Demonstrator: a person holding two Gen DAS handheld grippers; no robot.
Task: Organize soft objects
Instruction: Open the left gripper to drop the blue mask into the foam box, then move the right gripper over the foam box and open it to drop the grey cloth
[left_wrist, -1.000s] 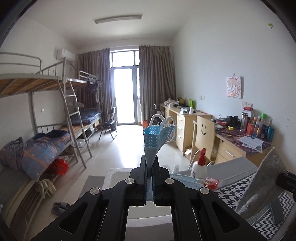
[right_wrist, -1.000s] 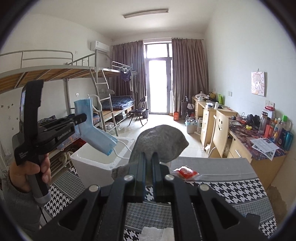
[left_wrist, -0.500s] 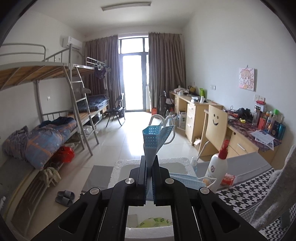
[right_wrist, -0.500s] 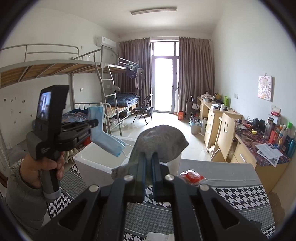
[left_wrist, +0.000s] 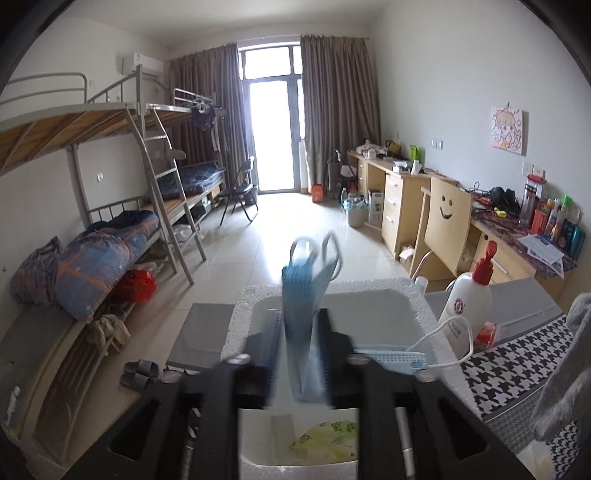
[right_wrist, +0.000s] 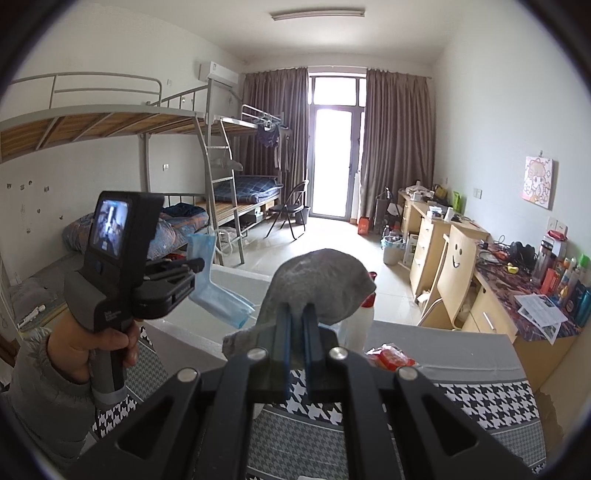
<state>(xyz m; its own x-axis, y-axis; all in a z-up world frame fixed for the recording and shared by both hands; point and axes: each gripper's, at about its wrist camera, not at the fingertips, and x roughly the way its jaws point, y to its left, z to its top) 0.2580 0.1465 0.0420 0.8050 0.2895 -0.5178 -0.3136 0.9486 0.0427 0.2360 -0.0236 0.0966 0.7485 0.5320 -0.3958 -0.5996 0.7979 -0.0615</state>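
Bunk beds (left_wrist: 110, 155) line one wall of a bedroom and desks (left_wrist: 402, 192) line the other, with a bright glass door (left_wrist: 273, 136) far back between brown curtains; close to the cameras sits a white foam box (left_wrist: 421, 299), and everything else is placed from it; the left gripper (left_wrist: 297, 354) hangs right over the box, and its jaws have just been opening; a folded blue face mask (left_wrist: 299, 295) stands blurred in the gap between them, and the pads do not seem to press it; a second blue mask (left_wrist: 391, 357) lies over the right rim of the box; a white bottle with a red pump (left_wrist: 469, 299) stands just right of the box, on a black-and-white checked cloth (left_wrist: 517, 354); something yellow-green (left_wrist: 325, 439) lies inside the box; the right gripper (right_wrist: 297, 332) is to the right of the box, above the cloth; its jaws are tight on a grey sock (right_wrist: 317, 288), which flops over the fingertips; a hand (right_wrist: 92, 343) in a grey sleeve holds the left tool.
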